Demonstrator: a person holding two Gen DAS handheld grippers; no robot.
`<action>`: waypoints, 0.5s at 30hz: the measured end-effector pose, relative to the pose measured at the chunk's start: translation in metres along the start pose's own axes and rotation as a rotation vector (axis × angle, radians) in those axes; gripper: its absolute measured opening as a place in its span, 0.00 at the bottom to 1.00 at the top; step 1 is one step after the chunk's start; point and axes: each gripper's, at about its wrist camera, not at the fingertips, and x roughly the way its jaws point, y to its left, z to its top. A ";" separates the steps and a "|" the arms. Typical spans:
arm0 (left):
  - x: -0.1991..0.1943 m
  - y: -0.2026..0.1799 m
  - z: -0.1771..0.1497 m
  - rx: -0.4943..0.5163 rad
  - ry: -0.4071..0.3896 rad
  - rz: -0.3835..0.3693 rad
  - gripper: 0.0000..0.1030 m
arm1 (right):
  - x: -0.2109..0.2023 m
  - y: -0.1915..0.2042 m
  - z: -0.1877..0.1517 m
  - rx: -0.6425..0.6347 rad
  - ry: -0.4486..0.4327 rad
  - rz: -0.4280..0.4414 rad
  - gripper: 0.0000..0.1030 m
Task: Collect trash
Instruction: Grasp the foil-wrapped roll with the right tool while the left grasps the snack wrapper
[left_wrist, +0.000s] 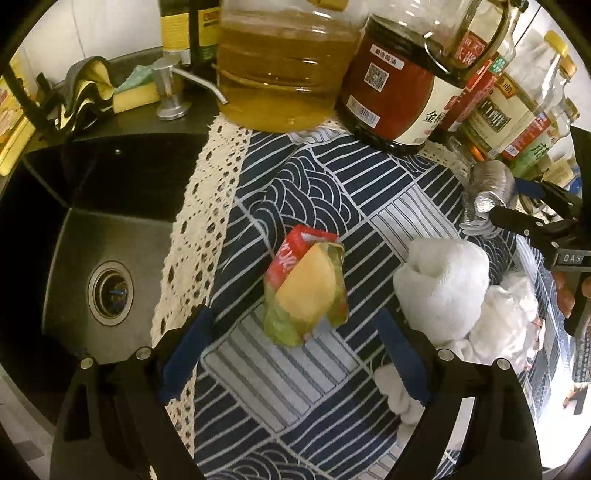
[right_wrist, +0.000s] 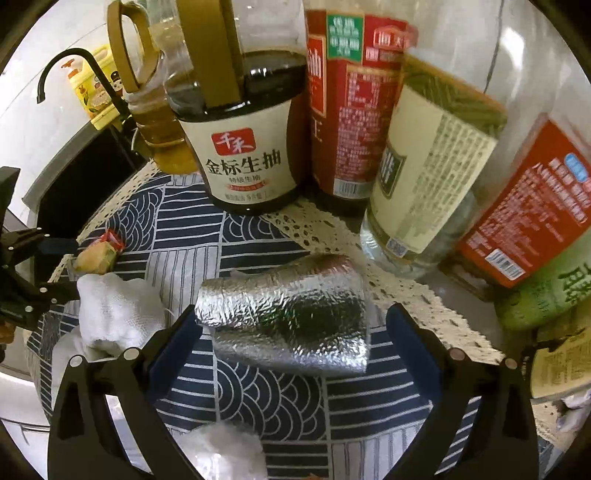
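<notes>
Sink: a deep drop just left of the cloth's lace edge; no room to slide trash that way.
Left gripper: jaws wide, empty, poised over the snack wrapper, pads apart from it.
Snack wrapper: crumpled red and green film mid-cloth; probably light, soft and springy. Pinching across its bunched middle looks best.
White paper wad: just right of the wrapper, soft, likely to snag the right-hand pad.
Foil piece: crinkled silver roll on the cloth, between the wide, empty jaws of the right gripper, untouched; light, crushable, perhaps slippery. Grip it across its short width.
Bottles: crowd the far edge, near the foil; approach from above.
</notes>
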 end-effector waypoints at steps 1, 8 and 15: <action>0.002 0.000 0.001 0.002 0.004 0.005 0.85 | 0.003 -0.001 0.000 0.000 0.004 0.008 0.95; 0.013 -0.005 0.005 0.030 0.007 0.055 0.77 | 0.004 -0.006 -0.003 0.008 -0.020 0.018 0.77; 0.013 -0.010 0.007 0.050 -0.020 0.107 0.55 | -0.012 -0.004 -0.008 -0.016 -0.058 0.006 0.74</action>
